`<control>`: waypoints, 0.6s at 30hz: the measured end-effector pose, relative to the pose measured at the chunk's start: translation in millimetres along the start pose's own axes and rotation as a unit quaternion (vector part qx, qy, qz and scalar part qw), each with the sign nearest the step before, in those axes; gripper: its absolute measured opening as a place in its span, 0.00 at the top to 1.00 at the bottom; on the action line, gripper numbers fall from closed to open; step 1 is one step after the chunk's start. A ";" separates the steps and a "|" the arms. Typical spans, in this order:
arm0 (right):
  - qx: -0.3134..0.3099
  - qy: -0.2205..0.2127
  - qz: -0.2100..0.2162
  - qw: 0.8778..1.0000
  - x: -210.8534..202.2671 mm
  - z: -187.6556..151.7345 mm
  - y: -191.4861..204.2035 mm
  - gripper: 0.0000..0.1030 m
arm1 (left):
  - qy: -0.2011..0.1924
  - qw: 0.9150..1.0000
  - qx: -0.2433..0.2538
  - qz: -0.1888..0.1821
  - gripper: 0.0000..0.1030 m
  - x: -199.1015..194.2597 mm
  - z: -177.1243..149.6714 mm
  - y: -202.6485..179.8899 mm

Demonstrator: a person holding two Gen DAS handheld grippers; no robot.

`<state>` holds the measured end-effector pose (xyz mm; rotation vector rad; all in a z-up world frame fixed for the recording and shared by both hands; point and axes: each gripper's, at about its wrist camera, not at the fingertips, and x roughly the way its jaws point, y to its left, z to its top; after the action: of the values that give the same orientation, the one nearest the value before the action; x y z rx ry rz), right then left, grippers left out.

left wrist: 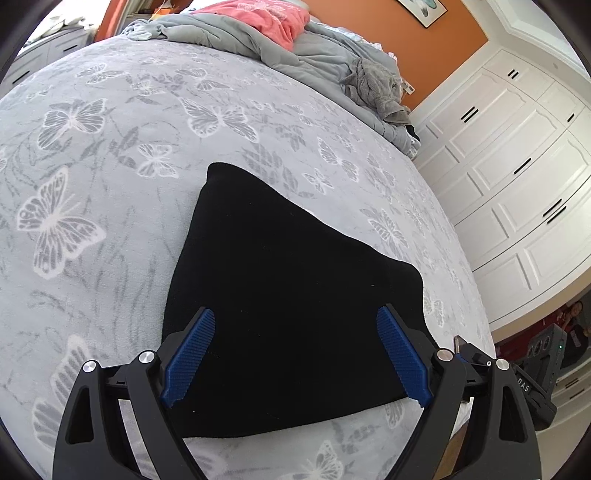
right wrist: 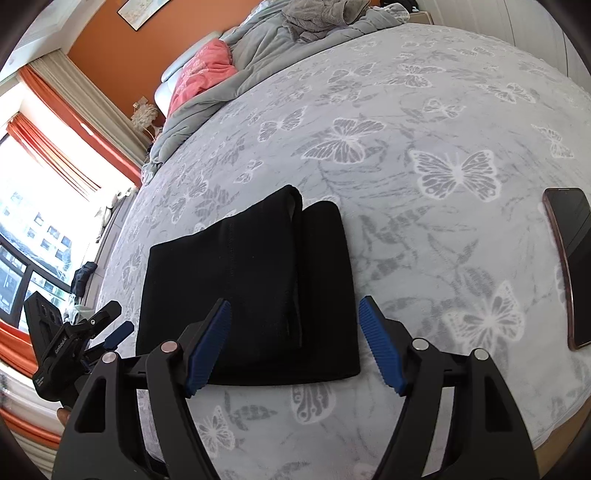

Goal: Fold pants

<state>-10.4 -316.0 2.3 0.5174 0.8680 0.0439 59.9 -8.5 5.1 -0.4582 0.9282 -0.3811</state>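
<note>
The black pants (left wrist: 288, 295) lie folded into a compact stack on the butterfly-print bed cover (left wrist: 110, 166). In the right wrist view the pants (right wrist: 251, 288) show an upper folded layer with a narrower strip of the lower layer along its right side. My left gripper (left wrist: 295, 314) hovers open over the near part of the stack, its blue pads wide apart and gripping nothing. My right gripper (right wrist: 294, 302) is open too, just above the stack's near right corner, with no cloth pinched. The left gripper (right wrist: 110, 332) also shows at the stack's left edge.
A dark phone (right wrist: 569, 266) lies on the cover to the right of the pants. A rumpled grey quilt (left wrist: 295, 51) and a pink cloth (left wrist: 266, 18) are piled at the far end of the bed. White wardrobe doors (left wrist: 517, 166) stand beyond the bed's right edge.
</note>
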 end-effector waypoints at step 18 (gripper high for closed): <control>0.016 0.008 0.020 1.000 5.0 1.4 3.3 0.30 | 0.015 1.000 -0.012 -0.012 0.16 -4.8 -0.9 -2.4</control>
<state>-5.6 -312.5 0.9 0.5661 0.8757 0.0709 56.2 -8.3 9.1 -0.4875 0.9581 -0.4006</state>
